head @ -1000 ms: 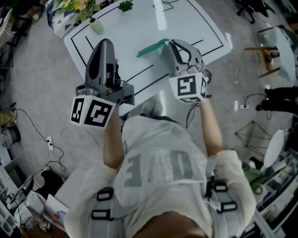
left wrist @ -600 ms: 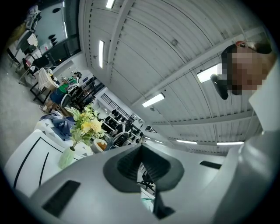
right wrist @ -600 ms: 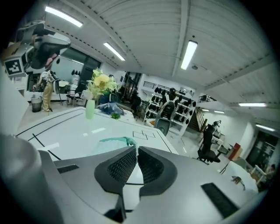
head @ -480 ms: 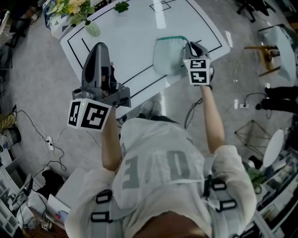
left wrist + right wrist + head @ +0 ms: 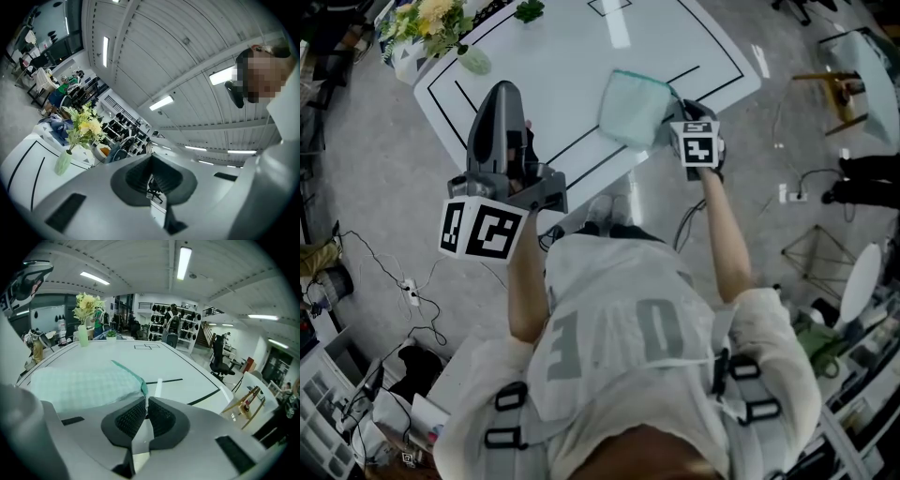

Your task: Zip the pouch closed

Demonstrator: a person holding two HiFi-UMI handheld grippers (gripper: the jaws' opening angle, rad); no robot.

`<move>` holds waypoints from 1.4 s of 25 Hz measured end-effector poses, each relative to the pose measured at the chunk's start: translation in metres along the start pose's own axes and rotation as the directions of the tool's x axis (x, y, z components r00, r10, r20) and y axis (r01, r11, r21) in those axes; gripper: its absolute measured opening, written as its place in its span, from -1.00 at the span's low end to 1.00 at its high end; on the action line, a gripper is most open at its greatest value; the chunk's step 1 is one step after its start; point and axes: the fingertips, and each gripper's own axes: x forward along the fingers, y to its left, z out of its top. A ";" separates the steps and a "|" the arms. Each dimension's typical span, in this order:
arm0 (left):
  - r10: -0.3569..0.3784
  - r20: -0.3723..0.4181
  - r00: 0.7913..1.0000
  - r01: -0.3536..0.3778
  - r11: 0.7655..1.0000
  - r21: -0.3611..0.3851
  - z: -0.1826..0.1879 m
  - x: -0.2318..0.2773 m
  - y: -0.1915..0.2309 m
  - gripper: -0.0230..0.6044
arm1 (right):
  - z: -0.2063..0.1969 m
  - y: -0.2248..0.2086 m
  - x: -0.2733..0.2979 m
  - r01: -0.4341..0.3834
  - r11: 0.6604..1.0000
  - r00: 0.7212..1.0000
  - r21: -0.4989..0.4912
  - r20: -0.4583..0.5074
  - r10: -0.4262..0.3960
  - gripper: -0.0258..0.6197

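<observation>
From above, the pouch [image 5: 633, 108] lies flat on the desk [image 5: 562, 75], just inside its near edge and toward the right corner. The right gripper [image 5: 682, 112] is at the pouch's right corner. Its own view settles what the overhead one cannot: the jaws are pinched together on the green edge of the pouch [image 5: 84, 385], right at the tips of the right gripper [image 5: 144, 406]. The left gripper [image 5: 151, 173] has its jaws together with nothing between them; beyond it stand a vase [image 5: 63, 162] and the ceiling. The right arm reaches forward and tips its gripper down. The left forearm holds the left gripper [image 5: 506, 89] roughly level, near the desk's left edge.
</observation>
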 end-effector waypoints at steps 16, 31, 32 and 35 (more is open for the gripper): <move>-0.025 -0.006 1.000 0.025 1.000 -0.017 -0.001 -0.003 0.002 -0.91 | -0.004 -0.002 0.000 -0.025 0.991 0.999 0.133 0.041 0.019 -0.58; -0.074 -0.002 0.997 0.074 0.991 0.109 0.007 -0.005 -0.021 -0.91 | 0.166 -0.021 -0.139 0.007 0.989 0.841 0.151 0.534 -0.087 -0.52; -0.072 -0.006 0.997 0.072 0.986 0.149 0.006 -0.005 -0.024 -0.91 | 0.178 -0.015 -0.157 0.000 0.989 0.810 0.146 0.581 -0.086 -0.52; -0.063 -0.020 0.998 0.066 0.950 0.305 0.003 -0.003 -0.034 -0.91 | 0.203 0.005 -0.206 -0.010 0.990 0.715 0.141 0.693 -0.091 -0.67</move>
